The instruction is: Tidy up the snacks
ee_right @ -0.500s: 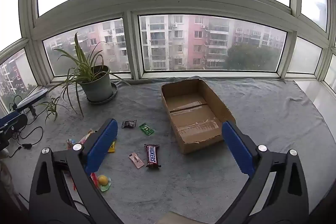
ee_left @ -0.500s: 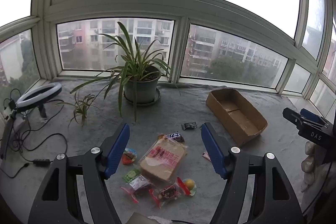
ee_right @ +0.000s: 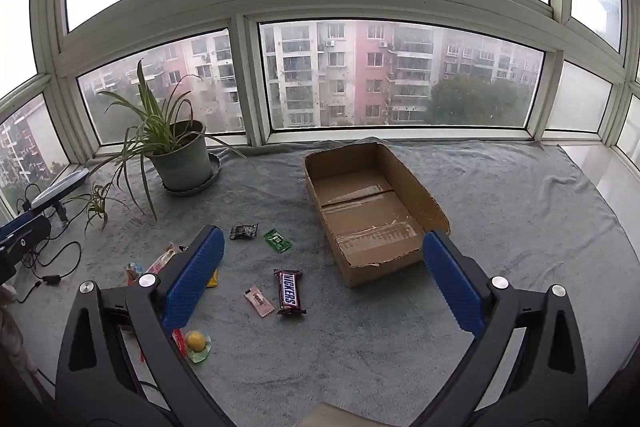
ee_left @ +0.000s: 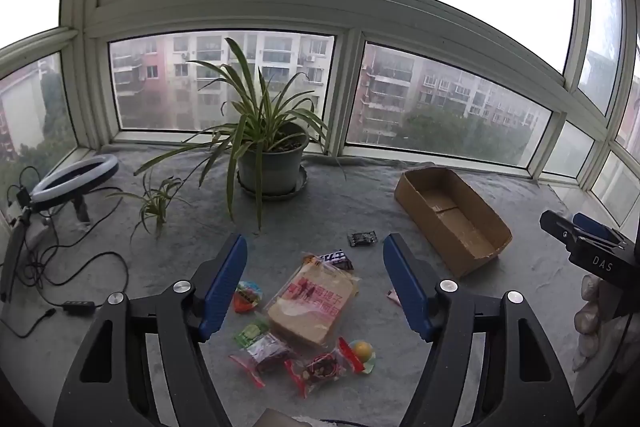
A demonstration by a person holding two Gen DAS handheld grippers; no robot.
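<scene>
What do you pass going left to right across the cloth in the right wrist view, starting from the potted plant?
Potted spider plant → black snack packet → green packet → Snickers bar → open cardboard box.

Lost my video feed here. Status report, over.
Left gripper and right gripper open, empty. Snacks loose on cloth; cardboard box empty. Nothing blocking.

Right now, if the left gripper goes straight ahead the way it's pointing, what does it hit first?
Probably the bread packet, which lies between the open fingers of the left gripper; depth is unclear, so it might land on the cloth just beyond.
</scene>
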